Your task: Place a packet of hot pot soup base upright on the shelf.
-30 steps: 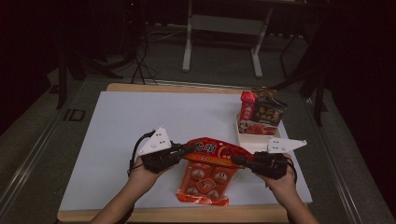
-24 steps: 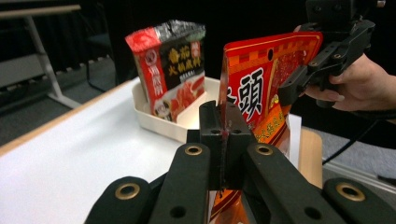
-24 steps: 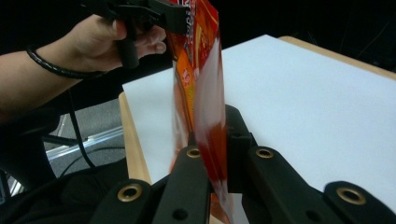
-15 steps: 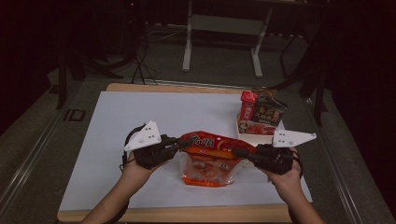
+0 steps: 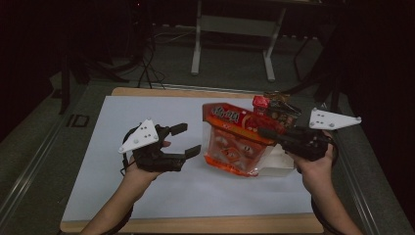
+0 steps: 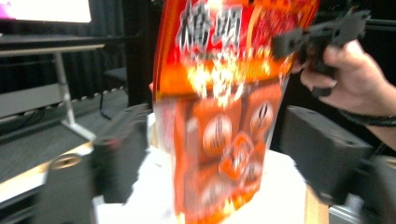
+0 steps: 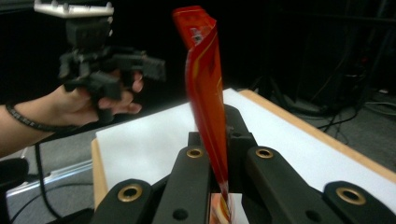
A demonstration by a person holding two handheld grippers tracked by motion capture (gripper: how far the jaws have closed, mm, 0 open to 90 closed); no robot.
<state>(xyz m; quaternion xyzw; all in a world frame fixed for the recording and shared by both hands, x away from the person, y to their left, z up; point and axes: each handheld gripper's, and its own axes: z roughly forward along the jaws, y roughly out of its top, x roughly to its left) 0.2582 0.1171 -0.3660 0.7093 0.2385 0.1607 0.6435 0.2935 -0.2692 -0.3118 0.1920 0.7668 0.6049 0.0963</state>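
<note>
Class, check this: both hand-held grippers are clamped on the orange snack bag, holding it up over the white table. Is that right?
Not quite. In the high view only the right hand-held gripper clamps the orange snack bag over the white table; the left hand-held gripper has just opened, off the bag.

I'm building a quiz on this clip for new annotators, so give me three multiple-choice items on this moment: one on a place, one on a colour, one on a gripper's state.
1. Where is the snack bag?
A. Flat on the table
B. Lifted, hanging from the right gripper
C. In the white tray

2. What is the bag's main colour?
A. Orange-red
B. Blue
C. Green

3. How does the left gripper stand?
A. Shut on the bag
B. Shut on nothing
C. Open, beside the bag

Answers: 1 B, the right gripper view shows its jaws pinching the bag's edge. 2 A, the left gripper view shows orange-red print. 3 C, the high view shows its jaws spread, nothing between them; they have just been opening.
</note>
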